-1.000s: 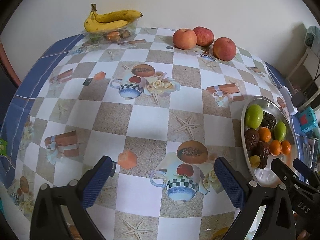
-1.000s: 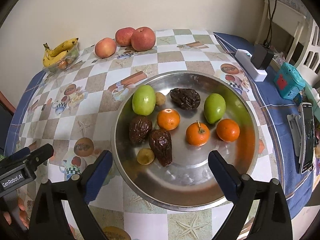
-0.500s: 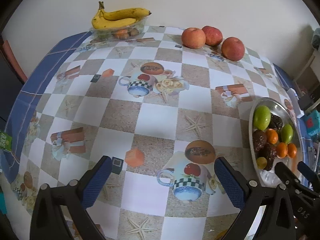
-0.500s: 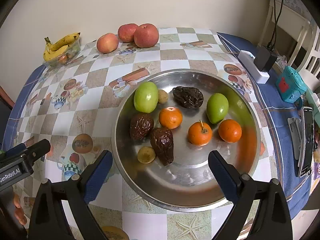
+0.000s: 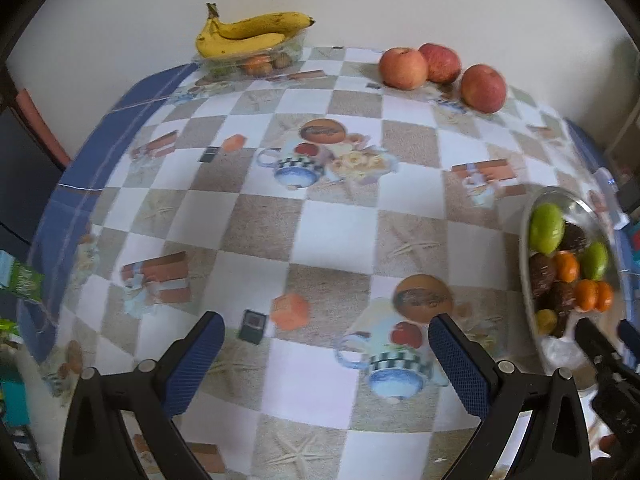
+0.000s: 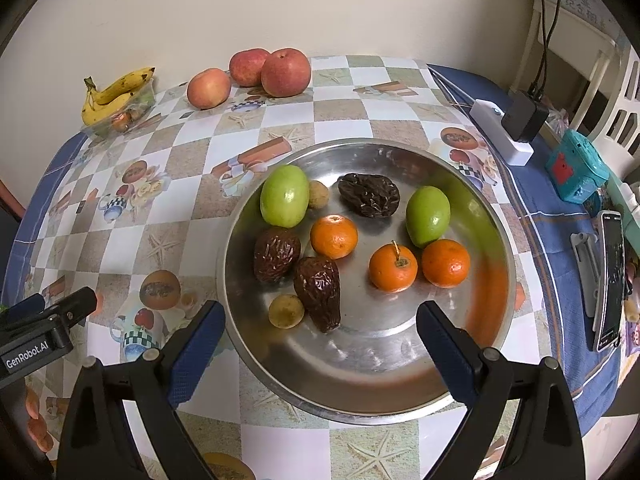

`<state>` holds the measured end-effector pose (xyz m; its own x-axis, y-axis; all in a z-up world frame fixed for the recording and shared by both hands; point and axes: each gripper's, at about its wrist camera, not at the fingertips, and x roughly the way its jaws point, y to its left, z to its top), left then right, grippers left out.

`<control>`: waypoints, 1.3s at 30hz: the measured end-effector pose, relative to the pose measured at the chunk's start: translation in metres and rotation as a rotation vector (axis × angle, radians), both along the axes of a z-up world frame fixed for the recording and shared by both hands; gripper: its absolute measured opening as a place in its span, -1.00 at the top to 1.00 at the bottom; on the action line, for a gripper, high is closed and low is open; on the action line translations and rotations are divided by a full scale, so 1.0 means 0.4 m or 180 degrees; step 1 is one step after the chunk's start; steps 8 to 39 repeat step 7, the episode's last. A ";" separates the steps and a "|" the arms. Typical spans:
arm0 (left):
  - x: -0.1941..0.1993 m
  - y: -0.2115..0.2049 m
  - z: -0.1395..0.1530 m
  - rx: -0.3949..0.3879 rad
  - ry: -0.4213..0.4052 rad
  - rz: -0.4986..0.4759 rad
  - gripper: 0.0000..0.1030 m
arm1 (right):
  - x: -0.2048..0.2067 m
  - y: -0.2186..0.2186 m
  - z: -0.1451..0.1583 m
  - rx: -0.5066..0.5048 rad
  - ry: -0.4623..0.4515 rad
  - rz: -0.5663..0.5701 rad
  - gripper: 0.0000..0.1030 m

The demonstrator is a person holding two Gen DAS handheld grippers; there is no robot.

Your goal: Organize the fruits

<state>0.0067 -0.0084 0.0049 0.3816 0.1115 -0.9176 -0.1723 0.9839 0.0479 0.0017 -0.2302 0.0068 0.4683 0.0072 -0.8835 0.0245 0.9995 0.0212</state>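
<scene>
Bananas (image 5: pixel 248 34) nearer frame centre than before, left hand-held gripper (image 5: pixel 326 356) agape.

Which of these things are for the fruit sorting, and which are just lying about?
For the job: metal plate of small fruits, three apples, bananas on a clear tub, both open claws.

Lying about: phone, teal toy, charger in a white power strip.

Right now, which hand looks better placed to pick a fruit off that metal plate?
Probably the right. The right hand-held gripper hangs open directly over the metal plate, with an orange just ahead. The left hand-held gripper, also open, faces bare tablecloth, with the plate off to its right.
</scene>
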 end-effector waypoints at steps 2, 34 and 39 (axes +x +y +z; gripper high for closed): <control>-0.003 -0.003 0.001 0.0090 -0.0016 -0.0021 -1.00 | 0.000 0.000 0.000 -0.0002 0.0000 -0.0005 -0.87; -0.002 -0.005 0.000 0.0131 -0.0010 -0.0043 -1.00 | 0.001 -0.002 -0.001 -0.0004 0.0006 -0.0012 -0.87; -0.002 -0.005 0.000 0.0131 -0.0010 -0.0043 -1.00 | 0.001 -0.002 -0.001 -0.0004 0.0006 -0.0012 -0.87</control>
